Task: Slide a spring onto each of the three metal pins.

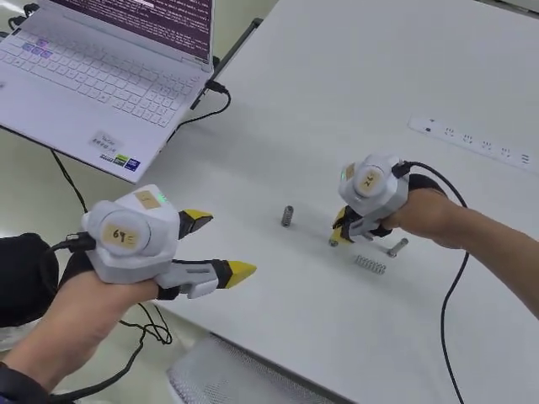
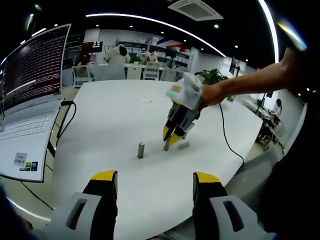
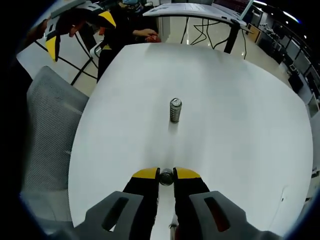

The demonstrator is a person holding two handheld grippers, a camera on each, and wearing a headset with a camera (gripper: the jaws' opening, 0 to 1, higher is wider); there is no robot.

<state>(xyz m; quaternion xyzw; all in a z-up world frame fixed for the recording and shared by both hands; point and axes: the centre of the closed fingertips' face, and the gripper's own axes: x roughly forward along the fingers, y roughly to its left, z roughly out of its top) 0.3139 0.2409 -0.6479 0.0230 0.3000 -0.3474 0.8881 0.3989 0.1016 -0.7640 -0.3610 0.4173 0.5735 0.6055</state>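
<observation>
Two hand-held grippers work over a white table, the right one pinching a metal pin.

The right hand-held gripper has its jaws drawn narrow around a small metal pin, held down at the table surface. Just ahead of it an upright pin with a spring on it stands alone. A loose spring and a bare pin lie near the right hand-held gripper. The left hand-held gripper hovers by the table's near edge, jaws wide, holding nothing. A laptop sits far left.
</observation>
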